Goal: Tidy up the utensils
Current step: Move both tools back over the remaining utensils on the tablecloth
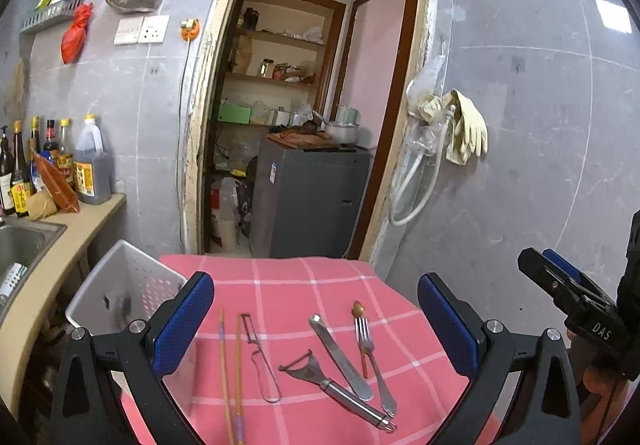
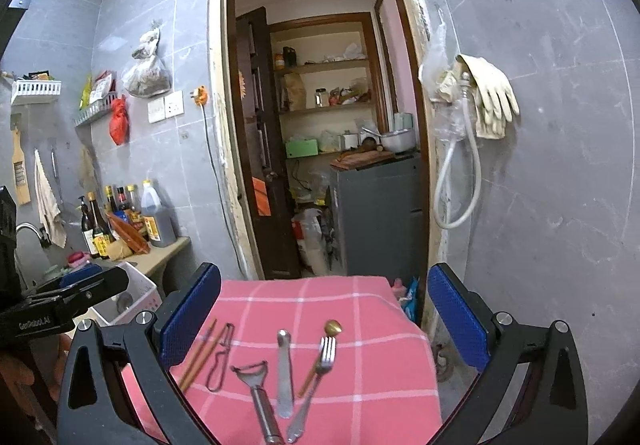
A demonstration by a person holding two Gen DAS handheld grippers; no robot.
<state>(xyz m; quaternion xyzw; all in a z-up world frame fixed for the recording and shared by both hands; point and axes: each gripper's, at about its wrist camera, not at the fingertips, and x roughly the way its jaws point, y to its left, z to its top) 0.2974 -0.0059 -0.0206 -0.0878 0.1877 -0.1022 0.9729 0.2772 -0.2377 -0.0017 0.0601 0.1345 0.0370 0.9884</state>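
Utensils lie on a pink checked cloth (image 1: 304, 285) (image 2: 380, 385): a pair of chopsticks (image 1: 232, 373) (image 2: 198, 355), a wire-handled peeler (image 1: 260, 361) (image 2: 219, 359), a steel Y-peeler (image 1: 332, 385) (image 2: 258, 393), a butter knife (image 1: 340, 357) (image 2: 284, 373), a fork (image 1: 372, 361) (image 2: 316, 377) and a small gold-bowled spoon (image 1: 359, 311) (image 2: 332, 328). My left gripper (image 1: 316, 321) hovers above them, open and empty. My right gripper (image 2: 324, 317) is also open and empty above the cloth; it shows at the right edge of the left wrist view (image 1: 576, 297).
A white perforated basket (image 1: 120, 285) (image 2: 132, 297) stands at the table's left edge. A counter with sauce bottles (image 1: 60, 161) (image 2: 120, 217) and a sink (image 1: 20, 241) is further left. A doorway with a grey cabinet (image 1: 312, 197) is behind the table.
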